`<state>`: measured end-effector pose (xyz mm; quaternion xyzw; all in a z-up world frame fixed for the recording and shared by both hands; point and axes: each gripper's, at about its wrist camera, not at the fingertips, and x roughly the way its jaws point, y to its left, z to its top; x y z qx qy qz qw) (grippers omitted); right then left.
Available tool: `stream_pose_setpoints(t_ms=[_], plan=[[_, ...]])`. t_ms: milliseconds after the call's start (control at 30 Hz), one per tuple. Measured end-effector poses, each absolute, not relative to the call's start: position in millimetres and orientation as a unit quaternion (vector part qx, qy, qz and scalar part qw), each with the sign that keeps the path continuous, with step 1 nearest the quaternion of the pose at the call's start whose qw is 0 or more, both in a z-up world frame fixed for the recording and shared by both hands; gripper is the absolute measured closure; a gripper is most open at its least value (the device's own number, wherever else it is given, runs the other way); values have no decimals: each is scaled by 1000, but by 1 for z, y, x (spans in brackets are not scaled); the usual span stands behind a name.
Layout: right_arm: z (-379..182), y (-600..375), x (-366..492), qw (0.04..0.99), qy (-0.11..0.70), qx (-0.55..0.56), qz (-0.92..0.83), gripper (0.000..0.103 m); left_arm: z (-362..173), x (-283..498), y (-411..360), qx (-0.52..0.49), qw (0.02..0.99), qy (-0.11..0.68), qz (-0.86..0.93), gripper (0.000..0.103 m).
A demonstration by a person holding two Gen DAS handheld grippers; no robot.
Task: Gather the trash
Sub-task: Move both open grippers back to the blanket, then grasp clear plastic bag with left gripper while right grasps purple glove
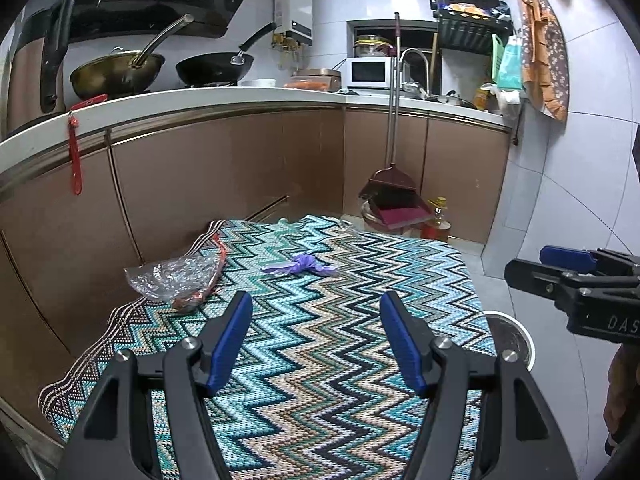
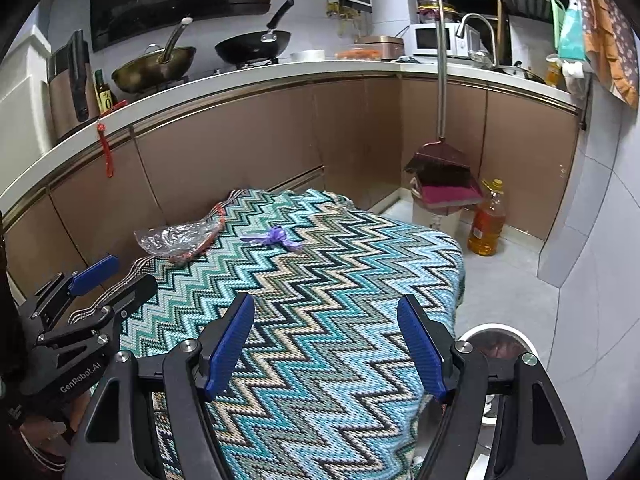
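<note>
Nearest the left wrist camera, the left gripper point(image 1: 316, 340) hangs over a zigzag-patterned cloth point(image 1: 320, 360) with its blue-padded fingers spread wide and nothing between them. The right gripper point(image 2: 326, 344) is held the same way in its own view, fingers apart and empty above the cloth, closer to its right edge. Each camera also catches the other tool from the side: the right gripper enters at the right border of the left view, the left gripper at the lower left of the right view.

Beside the cloth's right edge stands a white-rimmed bin point(image 2: 500, 340); the right view looks partly into it, while the left view shows only part of its rim.

Farther along the cloth lie two pieces of trash, well apart from both grippers: a crumpled clear plastic bag point(image 1: 176, 280) with red trim at the left edge, and a small purple wrapper point(image 1: 300, 266) near the middle.

Beyond, a dustpan and broom point(image 2: 442, 184) lean against brown cabinets. Only the right view fully shows the oil bottle point(image 2: 488, 220) next to them.
</note>
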<state>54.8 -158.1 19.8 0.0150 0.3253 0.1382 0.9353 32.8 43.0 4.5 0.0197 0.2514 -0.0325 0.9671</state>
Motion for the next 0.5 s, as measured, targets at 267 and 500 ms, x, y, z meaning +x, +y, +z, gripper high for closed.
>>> stream_pose_setpoints(t_ms=[267,500], plan=[[20,-130,75,931,331,2,151,30,-5,48,65,10,965,262,-22,39],[13,-101,108,925,342,-12,163,29,-25,72,101,-18,961,277,-13,27]])
